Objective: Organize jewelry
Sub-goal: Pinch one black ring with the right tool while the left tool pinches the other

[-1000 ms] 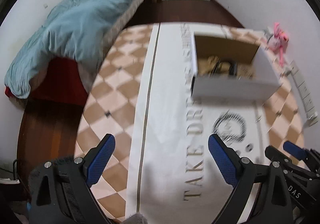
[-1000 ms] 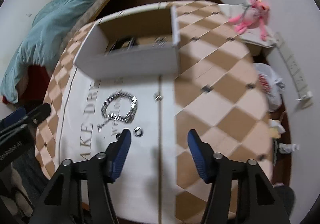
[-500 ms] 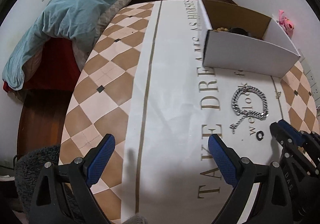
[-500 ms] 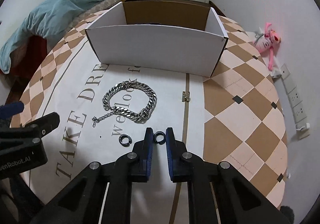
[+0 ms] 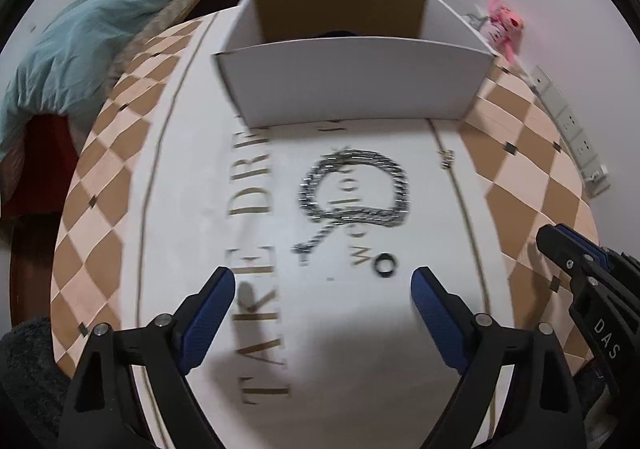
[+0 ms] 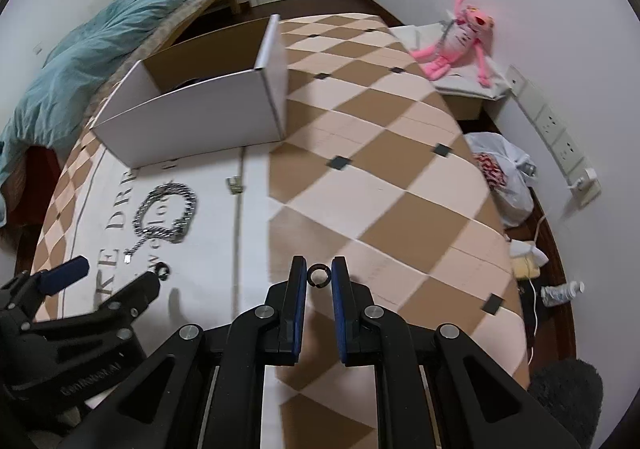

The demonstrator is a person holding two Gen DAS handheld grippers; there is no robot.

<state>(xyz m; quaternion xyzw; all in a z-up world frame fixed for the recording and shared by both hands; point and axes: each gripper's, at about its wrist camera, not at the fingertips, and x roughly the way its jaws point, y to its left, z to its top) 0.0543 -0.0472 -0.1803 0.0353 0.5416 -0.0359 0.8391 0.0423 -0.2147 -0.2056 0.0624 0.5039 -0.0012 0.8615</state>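
We're mid pick-and-drop, judging by the layout: one ring is lifted and the white cardboard box with brown inside (image 6: 192, 117) is the likely destination.

Left to right: the left black gripper with blue pads (image 5: 320, 287) has its jaws spread wide; they have just been closing a little, with nothing between them. It hangs above the white tablecloth with gold lettering (image 5: 360, 349). The small black open ring on the cloth (image 5: 385, 264) lies just ahead of its tips, a bit nearer the right pad, not touched. Beyond that ring lies the silver curb-chain bracelet (image 5: 354, 193), between ring and box. A small metal clasp piece (image 6: 235, 185) sits right of the bracelet, near the cloth's gold stripe.

The right black gripper with blue pads (image 6: 319, 273) is almost closed, with a second small dark open ring (image 6: 318, 275) pinched at the very tips, clear of the cloth.

Next, we reckon: carry the pinched ring over the box rim and release; the tip grip looks thin, so it could slip. The left needs to come down around the cloth ring.
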